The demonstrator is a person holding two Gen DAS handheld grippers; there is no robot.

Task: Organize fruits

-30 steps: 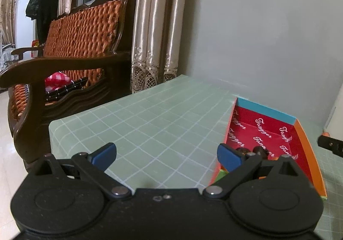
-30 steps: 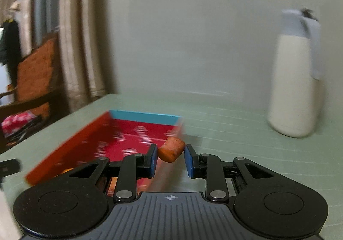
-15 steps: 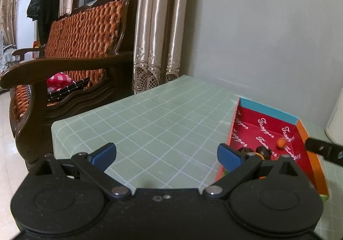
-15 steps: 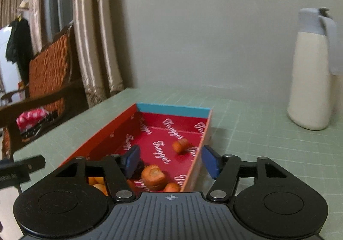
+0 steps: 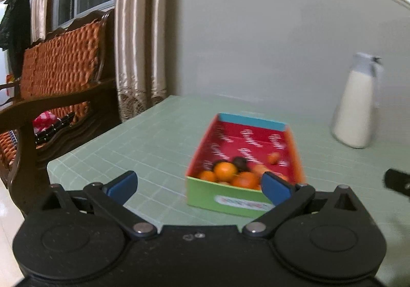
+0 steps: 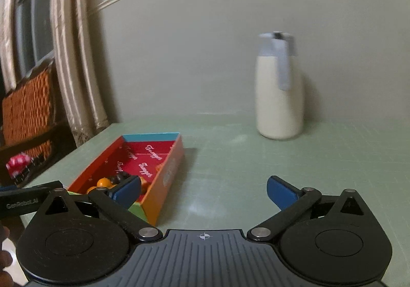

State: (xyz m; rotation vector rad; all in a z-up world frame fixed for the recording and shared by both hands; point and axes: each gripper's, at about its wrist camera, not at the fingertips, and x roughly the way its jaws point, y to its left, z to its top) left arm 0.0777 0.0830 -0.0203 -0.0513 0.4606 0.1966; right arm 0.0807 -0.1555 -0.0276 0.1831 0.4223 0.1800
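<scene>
A red-lined cardboard box (image 5: 232,196) with a green front wall sits on the pale green gridded table (image 5: 153,141). Oranges (image 5: 225,171), a dark fruit (image 5: 240,162) and a small orange piece (image 5: 273,157) lie inside it. My left gripper (image 5: 198,185) hangs open just short of the box's front wall, nothing between its fingers. In the right wrist view the same box (image 6: 167,174) lies to the left. My right gripper (image 6: 203,191) is above bare table to the right of the box, its jaws opening wide and empty.
A white jug (image 6: 279,97) with a grey-blue lid stands at the back right by the wall. A wooden bench with an orange cushion (image 5: 56,61) and curtains (image 5: 138,38) lie beyond the table's left edge. The left gripper's body (image 6: 23,201) shows at the right wrist view's left edge.
My right gripper let go of the orange piece, which dropped into the box, then opened wide and drew back to the right. My left gripper pulled back and up, bringing the box's front wall into view.
</scene>
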